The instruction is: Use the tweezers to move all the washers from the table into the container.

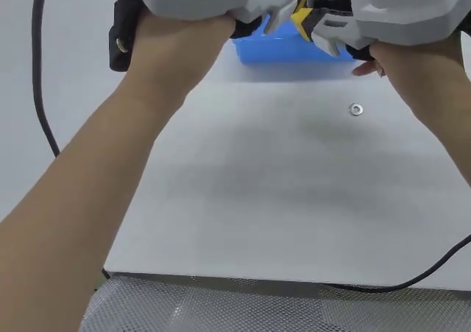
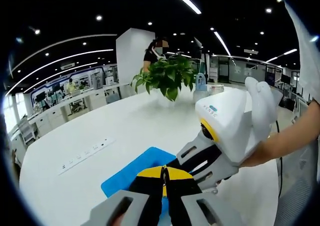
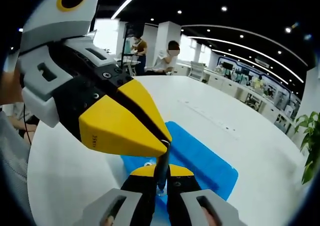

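From the head view: one washer (image 1: 356, 110) lies on the white table (image 1: 280, 192), right of centre and well apart from the blue container (image 1: 294, 51) at the far side. Both my grippers meet tip to tip above that container.

From the right gripper view: my right gripper (image 3: 160, 173) is pinched on the thin dark tweezers (image 3: 161, 162), which stand upright over the container.

My left gripper (image 2: 163, 178) has its yellow tips pressed together, touching the tweezers' upper end. Whether it grips them I cannot tell.

A broad stretch of tabletop runs from the washer to the near edge. A black cable (image 1: 40, 89) hangs along the left side, and another cable (image 1: 434, 269) crosses the near right corner.
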The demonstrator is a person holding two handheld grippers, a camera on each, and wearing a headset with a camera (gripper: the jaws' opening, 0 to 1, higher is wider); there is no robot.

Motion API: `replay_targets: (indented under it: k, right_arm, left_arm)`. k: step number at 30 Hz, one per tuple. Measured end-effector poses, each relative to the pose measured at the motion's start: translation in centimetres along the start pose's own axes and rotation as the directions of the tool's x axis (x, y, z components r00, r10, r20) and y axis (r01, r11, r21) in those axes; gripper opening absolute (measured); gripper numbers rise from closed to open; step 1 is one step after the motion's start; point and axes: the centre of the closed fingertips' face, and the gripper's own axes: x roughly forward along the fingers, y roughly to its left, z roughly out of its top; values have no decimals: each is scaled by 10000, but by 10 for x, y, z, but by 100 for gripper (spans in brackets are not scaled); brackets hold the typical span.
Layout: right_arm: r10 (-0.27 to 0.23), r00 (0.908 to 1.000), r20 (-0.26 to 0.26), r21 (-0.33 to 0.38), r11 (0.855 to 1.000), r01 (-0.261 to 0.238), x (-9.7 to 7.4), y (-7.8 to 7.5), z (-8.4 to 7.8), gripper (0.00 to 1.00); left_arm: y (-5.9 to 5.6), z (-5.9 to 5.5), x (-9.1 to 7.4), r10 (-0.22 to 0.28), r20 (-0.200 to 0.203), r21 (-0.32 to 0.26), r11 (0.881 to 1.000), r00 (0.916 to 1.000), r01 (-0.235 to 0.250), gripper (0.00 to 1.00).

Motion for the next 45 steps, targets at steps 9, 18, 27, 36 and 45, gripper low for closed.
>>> replay_targets:
  k: [9,18,27,36,45]
  right_arm:
    - [-145,9987,484,350,9993,128,-21,9,14,4]
    - [-667,9846,1614,1090,9928,494,-68,6,36,7]
    - [-951,9836,1533,1406,9873,736,-98,13,22,8]
    - [-548,9917,1164,2023,9789,304,-104,32,-3,9]
    - [-360,9956,860,2564,9665,128,-94,40,-28,10]
  left_arm:
    - [-5,13,-12,25,198,80,10000,9998,-27,0]
    - [-35,55,-34,-356,1068,432,9986,9936,312,0]
    - [-70,60,-31,-1177,1128,627,9918,9866,1112,0]
    - [-94,41,-23,-1779,526,731,9821,9826,1739,0]
    - [-100,19,-15,-1970,-17,538,9790,9804,1968,0]
